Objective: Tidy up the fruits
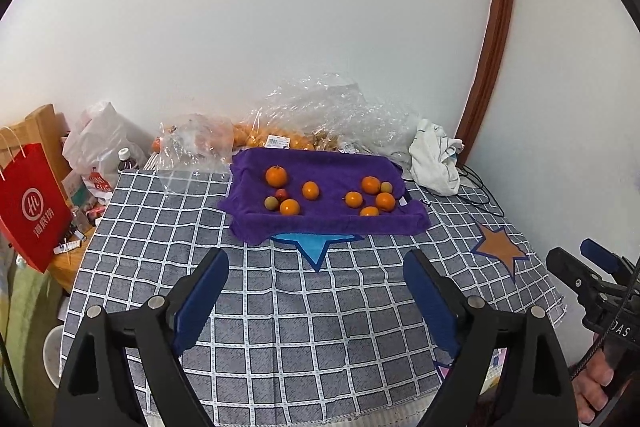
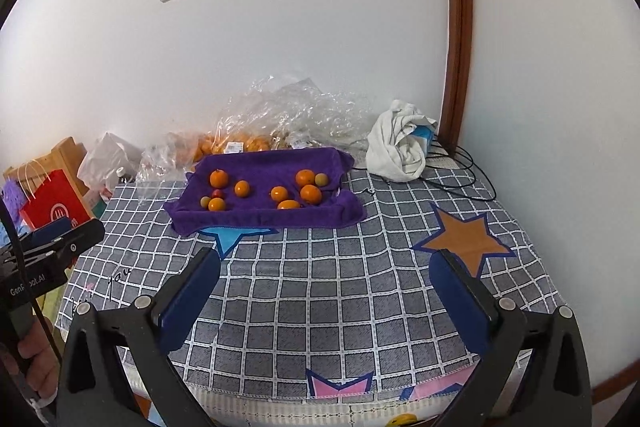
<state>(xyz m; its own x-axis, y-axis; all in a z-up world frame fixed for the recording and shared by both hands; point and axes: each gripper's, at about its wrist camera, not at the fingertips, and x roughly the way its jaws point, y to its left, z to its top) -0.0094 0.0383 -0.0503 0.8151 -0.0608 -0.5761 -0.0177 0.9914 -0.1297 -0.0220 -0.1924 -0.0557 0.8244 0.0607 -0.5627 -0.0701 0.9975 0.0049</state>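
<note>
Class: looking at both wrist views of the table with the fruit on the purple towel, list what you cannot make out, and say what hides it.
- Orange fruit in the crinkled clear plastic bags: number unclear in both views, behind glare and folds.
- Small red fruit on the purple towel: kind unclear, too small, partly behind an orange.
- Red paper bag: contents hidden by its own side.
- Right wrist view: yellow object cut off by the bottom edge.

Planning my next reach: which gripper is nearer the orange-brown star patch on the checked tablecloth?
Right. The right gripper has one fingertip at the near edge of the orange-brown star patch; the left gripper has the star well off to its right.
</note>
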